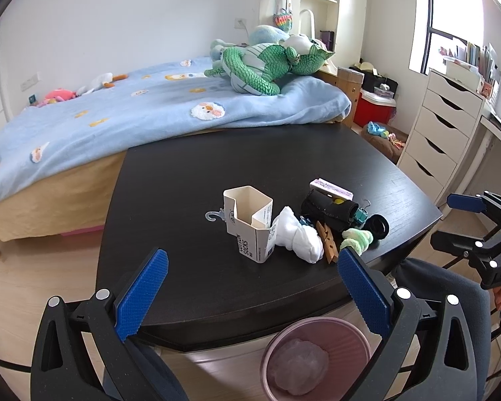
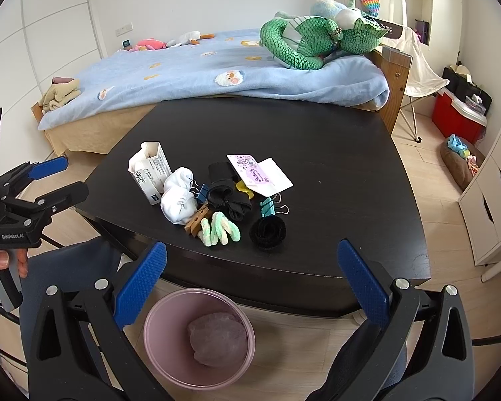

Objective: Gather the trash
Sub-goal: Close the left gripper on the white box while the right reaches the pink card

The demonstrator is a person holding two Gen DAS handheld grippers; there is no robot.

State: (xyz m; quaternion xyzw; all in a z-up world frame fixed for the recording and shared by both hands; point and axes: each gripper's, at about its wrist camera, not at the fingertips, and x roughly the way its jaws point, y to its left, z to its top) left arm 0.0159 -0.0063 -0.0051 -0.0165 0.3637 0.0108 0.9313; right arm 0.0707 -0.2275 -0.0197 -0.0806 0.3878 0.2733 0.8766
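A pink bin (image 2: 198, 337) with a crumpled clear wrapper (image 2: 217, 339) inside stands on the floor before the black table (image 2: 317, 140); it also shows in the left wrist view (image 1: 314, 361). On the table lie an empty sock carton (image 1: 248, 222), a white sock bundle (image 1: 299, 239), black socks (image 2: 228, 187), a paper tag card (image 2: 260, 172), clothespins (image 2: 197, 220), binder clips (image 2: 270, 207) and green hair ties (image 2: 218, 232). My left gripper (image 1: 250, 294) is open and empty above the table's near edge. My right gripper (image 2: 250, 287) is open and empty over the bin.
A bed with a blue blanket (image 1: 117, 113) and a green plush dragon (image 1: 260, 67) lies behind the table. White drawers (image 1: 441, 127) stand at the right. A red cooler (image 2: 457, 117) and a pet bed (image 2: 461, 160) sit on the wooden floor.
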